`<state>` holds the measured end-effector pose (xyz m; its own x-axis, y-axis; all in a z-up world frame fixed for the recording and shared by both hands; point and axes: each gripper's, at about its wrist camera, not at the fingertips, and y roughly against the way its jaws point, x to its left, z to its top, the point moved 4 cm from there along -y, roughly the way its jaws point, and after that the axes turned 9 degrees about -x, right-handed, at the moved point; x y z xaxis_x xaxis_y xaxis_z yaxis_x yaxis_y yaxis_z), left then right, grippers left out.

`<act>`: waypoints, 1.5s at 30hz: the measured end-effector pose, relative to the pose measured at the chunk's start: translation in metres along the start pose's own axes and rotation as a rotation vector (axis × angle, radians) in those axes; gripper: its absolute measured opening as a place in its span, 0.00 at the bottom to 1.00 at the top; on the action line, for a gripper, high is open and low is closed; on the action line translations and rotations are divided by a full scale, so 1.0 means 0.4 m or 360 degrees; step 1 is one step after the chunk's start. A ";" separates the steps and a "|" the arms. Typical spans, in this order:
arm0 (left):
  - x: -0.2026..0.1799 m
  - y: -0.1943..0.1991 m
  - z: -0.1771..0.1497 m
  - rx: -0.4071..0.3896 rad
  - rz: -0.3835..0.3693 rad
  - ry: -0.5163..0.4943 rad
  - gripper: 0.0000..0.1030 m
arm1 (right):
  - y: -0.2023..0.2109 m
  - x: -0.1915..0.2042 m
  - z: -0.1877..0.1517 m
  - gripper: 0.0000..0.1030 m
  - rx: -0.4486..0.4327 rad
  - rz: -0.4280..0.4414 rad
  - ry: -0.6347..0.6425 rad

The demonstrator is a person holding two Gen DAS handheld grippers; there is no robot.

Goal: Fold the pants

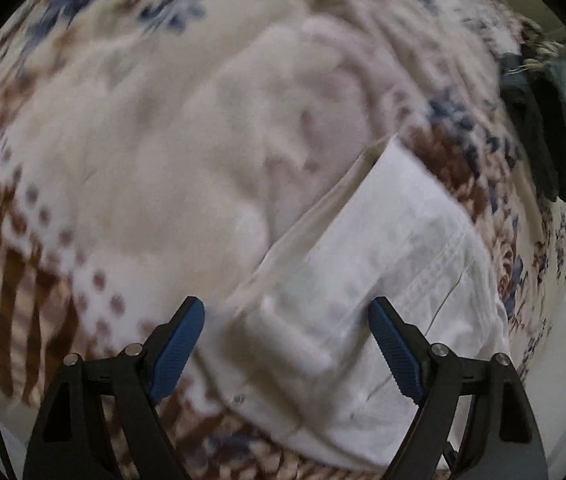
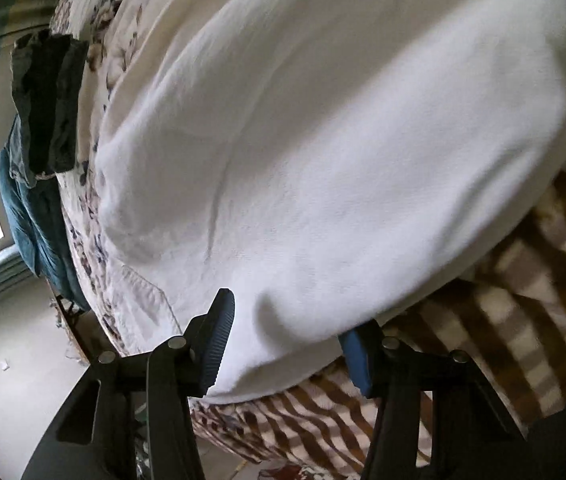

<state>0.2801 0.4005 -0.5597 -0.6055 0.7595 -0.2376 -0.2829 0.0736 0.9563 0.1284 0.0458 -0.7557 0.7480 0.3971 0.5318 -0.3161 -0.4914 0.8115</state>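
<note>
The work surface is a patterned blanket [image 1: 95, 128] with brown stripes, brown dots and blue floral motifs on a pale ground. In the left wrist view it fills most of the frame; in the right wrist view its striped portion [image 2: 523, 300] occupies the 4 to 6 o'clock sector.

The white pants [image 2: 323, 140] lie on this blanket. In the right wrist view they cover the centre and the whole 12 to 3 o'clock area, with a rounded fold edge running down toward 6 o'clock. In the left wrist view the pants [image 1: 395, 264] sit at 4 to 6 o'clock, showing a stitched pocket panel and a small metal rivet near the lower edge.

A pile of dark blue-grey garments [image 2: 43, 120] rests at the blanket's edge, at 9 to 10 o'clock in the right wrist view and at 2 to 3 o'clock in the left wrist view [image 1: 551, 136].

Left gripper [image 1: 287, 338]: jaws spread apart above the pants, blue pads on either side of the pocket area; the pads do not press the fabric. The view is motion-blurred.

Right gripper [image 2: 287, 344]: jaws spread apart astride the fold edge of the pants. The fabric lies between the pads, partly covering the right pad; no clamping contact is visible.
</note>
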 end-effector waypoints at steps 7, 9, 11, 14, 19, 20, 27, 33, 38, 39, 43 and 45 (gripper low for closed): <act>-0.073 0.016 0.012 -0.0091 -0.0039 -0.0186 0.16 | 0.017 -0.023 -0.038 0.19 -0.0104 -0.0048 0.0015; -0.070 0.054 0.011 -0.0124 -0.0048 -0.0190 0.16 | 0.050 -0.020 -0.053 0.15 -0.0123 -0.0045 0.0039; -0.057 0.077 0.002 -0.0122 -0.0054 -0.0175 0.16 | 0.085 -0.009 -0.067 0.14 -0.0140 -0.0042 0.0096; -0.025 0.117 -0.005 -0.0100 -0.0064 -0.0117 0.16 | 0.121 -0.003 -0.090 0.13 -0.0138 -0.0051 0.0113; 0.040 0.068 -0.016 -0.0060 0.0060 -0.0123 0.16 | 0.098 -0.046 -0.109 0.12 -0.0070 -0.0132 0.0091; 0.050 0.046 -0.021 -0.0033 0.0069 -0.0123 0.16 | 0.081 -0.059 -0.109 0.12 -0.0052 -0.0151 0.0082; 0.034 -0.003 -0.031 -0.0040 0.0178 -0.0260 0.19 | 0.021 -0.052 -0.082 0.15 0.0087 -0.0221 0.0237; -0.042 0.132 -0.039 -0.0123 0.0194 -0.0426 0.38 | 0.118 0.004 -0.097 0.64 0.0179 -0.0242 0.0413; -0.196 0.187 -0.052 -0.0257 0.0124 -0.0677 0.82 | 0.208 0.090 -0.085 0.68 0.0182 -0.0225 0.0635; -0.250 0.171 -0.058 -0.0245 0.0109 -0.0739 0.82 | 0.220 0.130 -0.068 0.68 0.0165 -0.0225 0.0749; -0.399 0.105 -0.083 -0.0192 0.0094 -0.0862 0.82 | 0.222 0.270 0.018 0.68 0.0201 -0.0105 0.1007; -0.457 0.069 -0.100 -0.0148 0.0131 -0.0918 0.82 | 0.194 0.351 0.073 0.68 0.0212 -0.0043 0.1219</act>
<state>0.3532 0.2379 -0.4968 -0.1333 0.9910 -0.0073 -0.3319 -0.0377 0.9426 0.2259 0.0408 -0.6253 0.1275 0.8114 0.5704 -0.1944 -0.5435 0.8166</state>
